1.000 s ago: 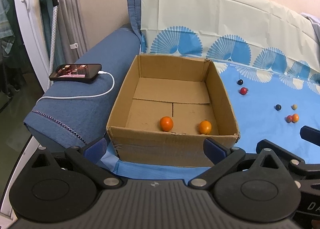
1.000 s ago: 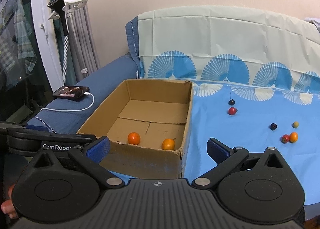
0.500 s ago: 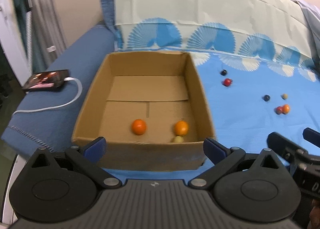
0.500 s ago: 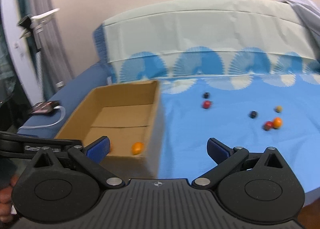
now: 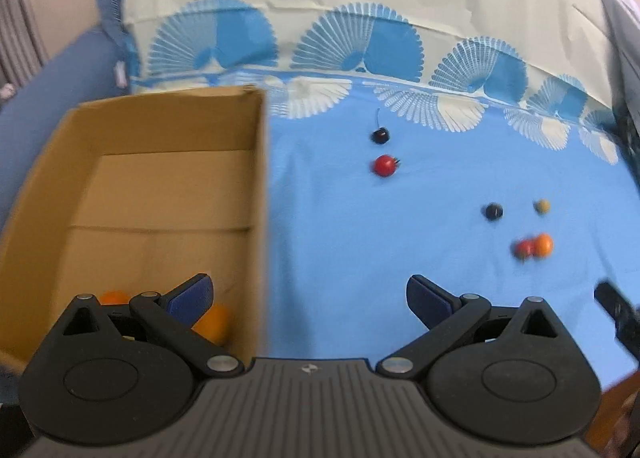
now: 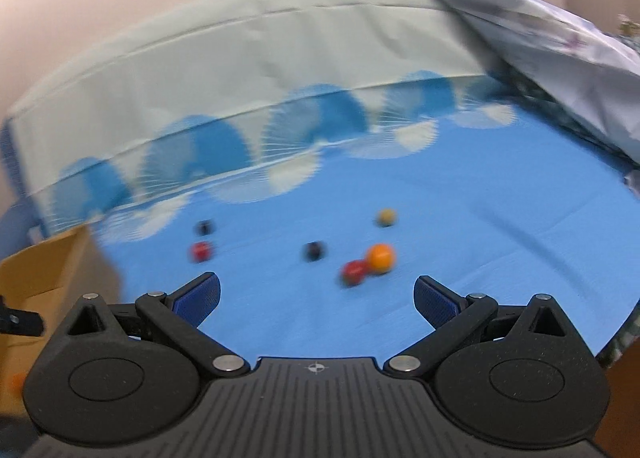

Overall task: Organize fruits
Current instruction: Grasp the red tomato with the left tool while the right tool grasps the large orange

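A cardboard box (image 5: pixel 256 185) sits on the left of the blue sheet, with two orange fruits (image 5: pixel 214 322) in its near end, partly hidden by my left gripper. Loose on the sheet lie a dark cherry (image 5: pixel 380 135), a red fruit (image 5: pixel 385 165), a dark berry (image 5: pixel 492 211), a yellowish fruit (image 5: pixel 543 205), and a red fruit touching an orange one (image 5: pixel 542 245). My left gripper (image 5: pixel 308 300) is open and empty beside the box's right wall. My right gripper (image 6: pixel 316 294) is open and empty, just short of the red and orange pair (image 6: pixel 378 257).
The sheet's pale fan-printed part (image 5: pixel 320 17) rises at the back. A crumpled grey-blue cloth (image 6: pixel 560 57) lies at the far right. The box corner (image 6: pixel 48 270) shows at the left of the right wrist view. The sheet's front edge falls away at the lower right.
Both grippers have swung right. The box has slid to the left of both views, the phone has left view, and the loose fruits are now closer to the right gripper.
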### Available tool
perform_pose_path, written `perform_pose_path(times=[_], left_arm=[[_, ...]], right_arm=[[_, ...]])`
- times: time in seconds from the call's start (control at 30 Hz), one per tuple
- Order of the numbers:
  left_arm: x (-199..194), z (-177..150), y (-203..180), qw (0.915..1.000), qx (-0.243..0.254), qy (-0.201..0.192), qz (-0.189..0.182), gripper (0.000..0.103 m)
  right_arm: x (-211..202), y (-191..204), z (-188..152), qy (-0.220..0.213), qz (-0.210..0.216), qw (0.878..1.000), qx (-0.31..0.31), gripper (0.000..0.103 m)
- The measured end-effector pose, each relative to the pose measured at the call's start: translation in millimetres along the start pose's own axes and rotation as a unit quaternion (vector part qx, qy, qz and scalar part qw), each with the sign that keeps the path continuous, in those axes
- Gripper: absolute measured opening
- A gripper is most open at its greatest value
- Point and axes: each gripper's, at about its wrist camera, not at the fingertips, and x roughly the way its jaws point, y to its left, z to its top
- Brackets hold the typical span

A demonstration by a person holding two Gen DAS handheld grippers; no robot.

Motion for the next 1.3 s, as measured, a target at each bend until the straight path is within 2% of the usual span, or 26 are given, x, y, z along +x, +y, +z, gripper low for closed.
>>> perform_pose_path(times=[0.13, 0.27, 0.43, 0.53, 0.57, 0.6, 0.7, 0.83, 1.3], left_arm=[[68.7, 40.3, -32.8, 0.9998, 0.004, 0.006, -0.017, 0.103], [144.8, 72.6, -53.6, 0.9985, 0.013, 0.046, -0.027, 0.103], [211.2, 100.1, -61.5, 0.9985, 0.002, 0.051, -0.022, 0.103], [246.1, 112.3, -65.5, 0.9979, 0.005, 0.062, -0.021, 0.103], [255.9, 114.8, -66.4, 0.9976, 0.006, 0.067, -0.016, 0.103], [263.4, 116.9, -66.0, 0.9975, 0.008, 0.069, -0.012, 0.103], [281.8, 116.6, -66.7, 0.9969, 0.014, 0.077, 0.006, 0.103], [280.8, 111.5, -71.8, 0.9978, 0.038, 0.051, 0.015, 0.103], [284.1, 116.3, -70.7, 0.9971, 0.03, 0.069, 0.013, 0.103]], right_arm=[[64.6, -29.3, 9.7, 0.015, -0.035, 0.999, 0.012, 0.102], [128.9, -44.2, 13.1, 0.027, -0.074, 0.997, -0.015, 0.102], [189.8, -54.0, 12.2, 0.051, -0.075, 0.996, -0.019, 0.102], [220.6, -55.0, 1.3, 0.072, -0.071, 0.993, -0.059, 0.102], [228.6, -56.5, -3.5, 0.086, -0.084, 0.991, -0.064, 0.102], [226.1, -59.9, -6.3, 0.072, -0.083, 0.993, -0.051, 0.102], [221.8, -61.4, -14.3, 0.052, -0.082, 0.993, -0.06, 0.102], [220.1, -62.6, -15.2, 0.046, -0.079, 0.994, -0.058, 0.102], [218.6, -65.2, -18.6, 0.037, -0.079, 0.995, -0.056, 0.102]])
